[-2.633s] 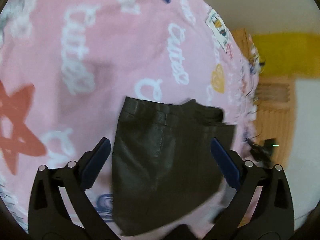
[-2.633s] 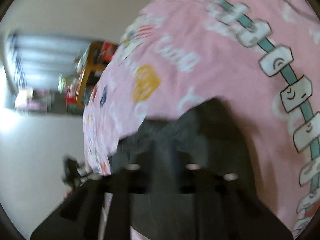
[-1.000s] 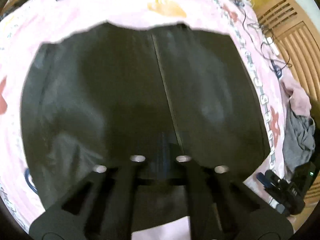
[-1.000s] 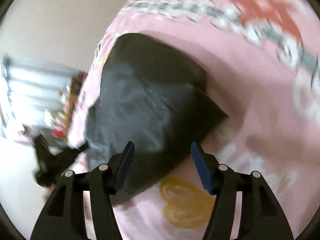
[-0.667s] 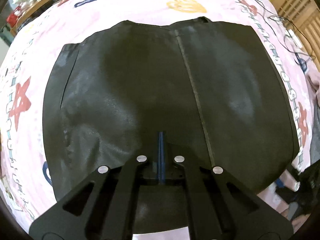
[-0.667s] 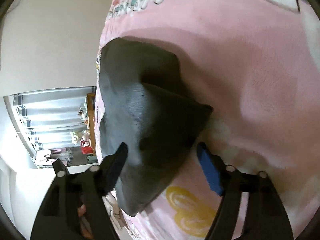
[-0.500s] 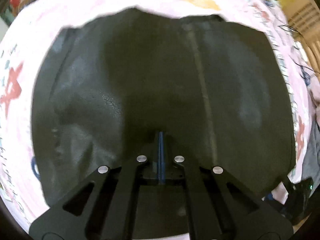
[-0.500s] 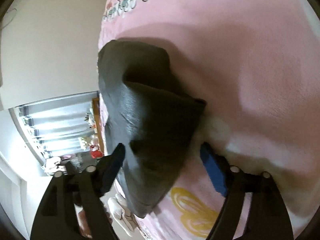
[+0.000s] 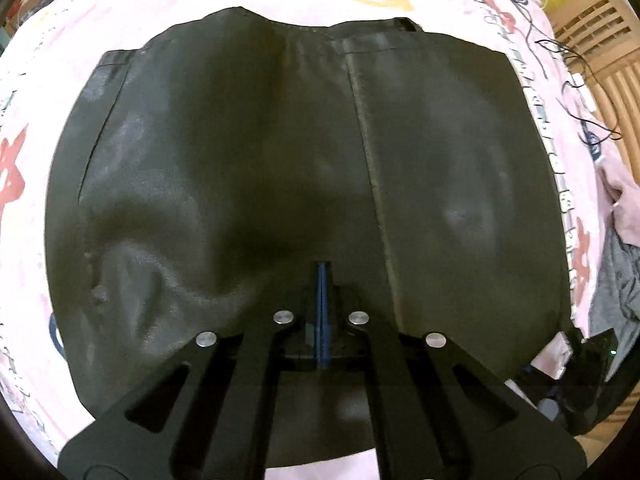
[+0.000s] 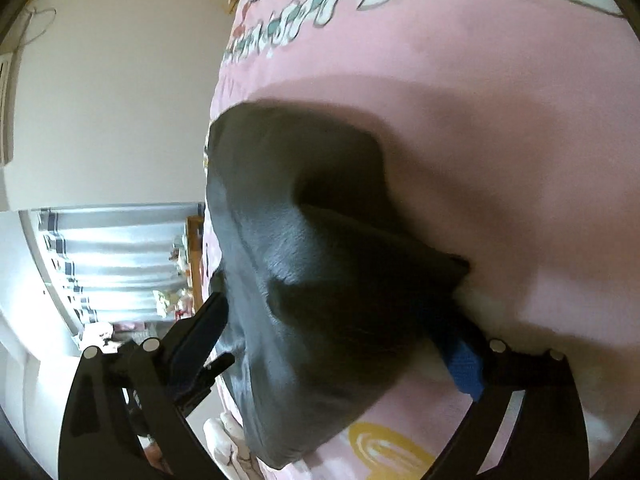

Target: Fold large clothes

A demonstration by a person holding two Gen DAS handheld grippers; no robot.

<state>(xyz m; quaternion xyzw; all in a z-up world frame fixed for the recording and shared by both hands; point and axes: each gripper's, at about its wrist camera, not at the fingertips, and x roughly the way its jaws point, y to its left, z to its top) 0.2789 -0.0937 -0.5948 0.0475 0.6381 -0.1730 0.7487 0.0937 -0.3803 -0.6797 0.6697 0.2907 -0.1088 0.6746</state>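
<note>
Folding stage: midway by my judgement; the black garment (image 9: pixel 256 168) is spread on the pink bed cover (image 9: pixel 60 40), its far waistband edge flat, its near edge lifted.
Left gripper (image 9: pixel 322 280): jaws closed on the garment's near edge, blue pads pressed together with the fabric between them.
Right gripper (image 10: pixel 340 344): jaws spread wide, one on each side of a raised corner of the garment; not yet clamped on it.
Garment in the right view (image 10: pixel 320 280): the corner stands up in a peaked fold off the cover, slack and creased.
Done: the piece looks laid out and roughly squared; a centre seam runs from far to near.
Left to do: probably grip the second corner, carry the near edge over to the far edge, then smooth; wrinkles on the near left remain.
Handling: the material looks slick and leather-like, so it may slide in a light grip.
Around: loose clothes (image 9: pixel 616 272) heaped at the right edge of the bed; cables (image 9: pixel 560 48) at the far right; a wooden slatted frame (image 9: pixel 612 52) beyond them; a window with striped curtains (image 10: pixel 116 264) at the left in the right view.
In the way: nothing lies on the garment's fold path; the heap and cables sit beside it, apart.
</note>
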